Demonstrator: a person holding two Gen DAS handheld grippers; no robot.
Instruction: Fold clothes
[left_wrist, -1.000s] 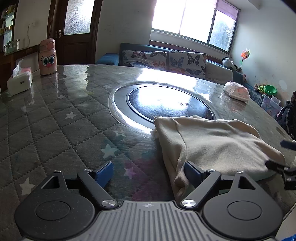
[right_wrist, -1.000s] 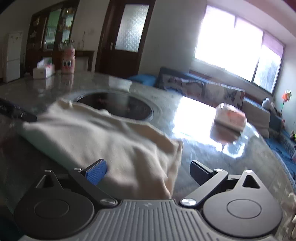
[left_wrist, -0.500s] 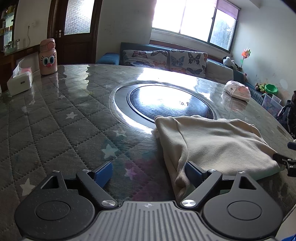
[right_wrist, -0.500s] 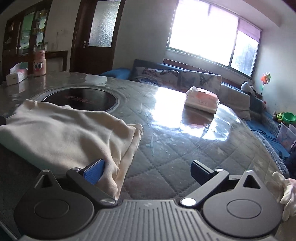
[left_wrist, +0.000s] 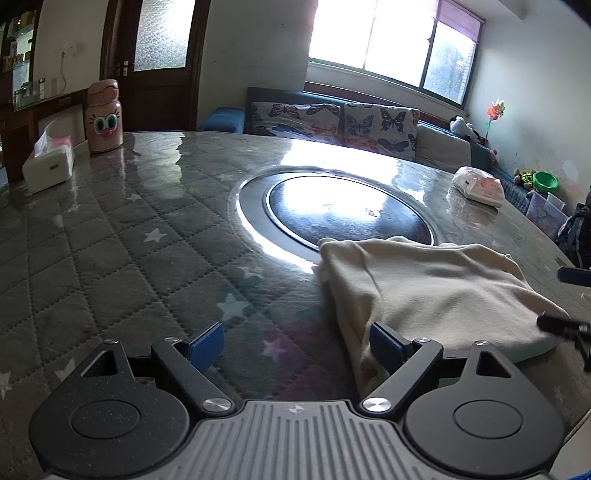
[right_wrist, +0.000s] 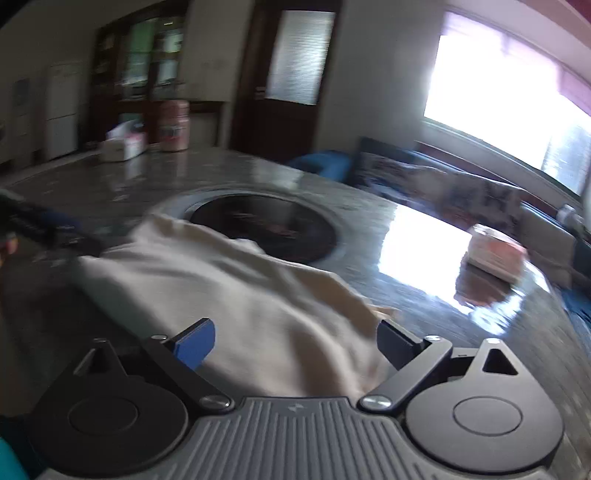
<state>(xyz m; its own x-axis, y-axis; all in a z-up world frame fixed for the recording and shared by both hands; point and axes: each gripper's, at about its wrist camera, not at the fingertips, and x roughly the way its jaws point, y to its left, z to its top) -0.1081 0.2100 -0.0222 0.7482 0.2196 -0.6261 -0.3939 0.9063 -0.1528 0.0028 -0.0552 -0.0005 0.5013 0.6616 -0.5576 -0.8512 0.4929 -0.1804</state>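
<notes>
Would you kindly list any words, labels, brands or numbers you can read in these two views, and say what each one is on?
None can be read.
Dark round inset in the table: faint marks, too small and washed out by glare.
Wrapped packet: pink print, too small.
Tissue box: no legible text.
Pink bottle: a cartoon face only.
The right wrist view is motion-blurred.

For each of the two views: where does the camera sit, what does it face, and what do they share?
Left wrist: on the left gripper, low over the table, facing the window; open fingers show.
Right wrist: on the right gripper, blurred, facing the door; open fingers straddle cloth.
Shared: cream garment, dark round inset.
</notes>
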